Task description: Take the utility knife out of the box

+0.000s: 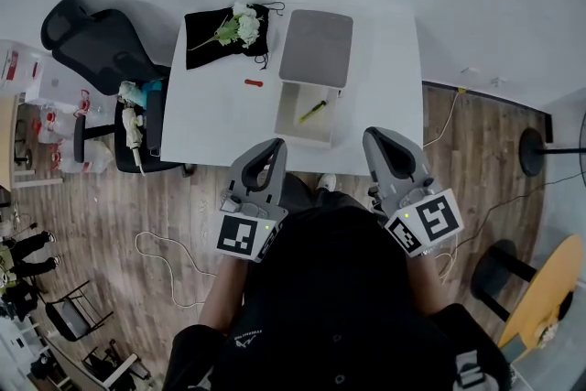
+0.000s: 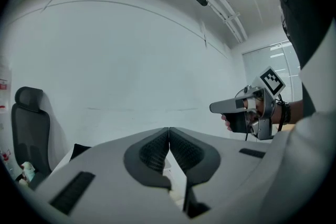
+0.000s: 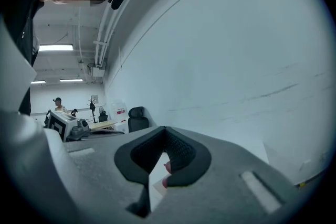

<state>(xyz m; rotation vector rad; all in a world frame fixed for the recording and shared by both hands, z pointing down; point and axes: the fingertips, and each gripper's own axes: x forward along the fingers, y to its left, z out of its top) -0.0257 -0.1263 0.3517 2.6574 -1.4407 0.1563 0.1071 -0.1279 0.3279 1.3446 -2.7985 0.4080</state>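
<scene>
Though the left gripper [image 1: 273, 148] and right gripper [image 1: 377, 138] both sit closed and empty at six o'clock of the table [image 1: 211, 110], the knife [image 1: 311, 112] lies in the open box [image 1: 320, 132] at their twelve o'clock, probably light, stiff, slick: pinch mid-handle.

White flowers [image 1: 242, 25] on black cloth [image 1: 206, 50], small red item [image 1: 254, 82] — black office chair [image 1: 92, 37] beside white table [image 1: 211, 124]

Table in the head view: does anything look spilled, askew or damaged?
Nothing stands out. The box is open with the knife lying inside, lid flat beyond it; flowers rest on a black cloth, and a small red item lies alone nearby.
</scene>
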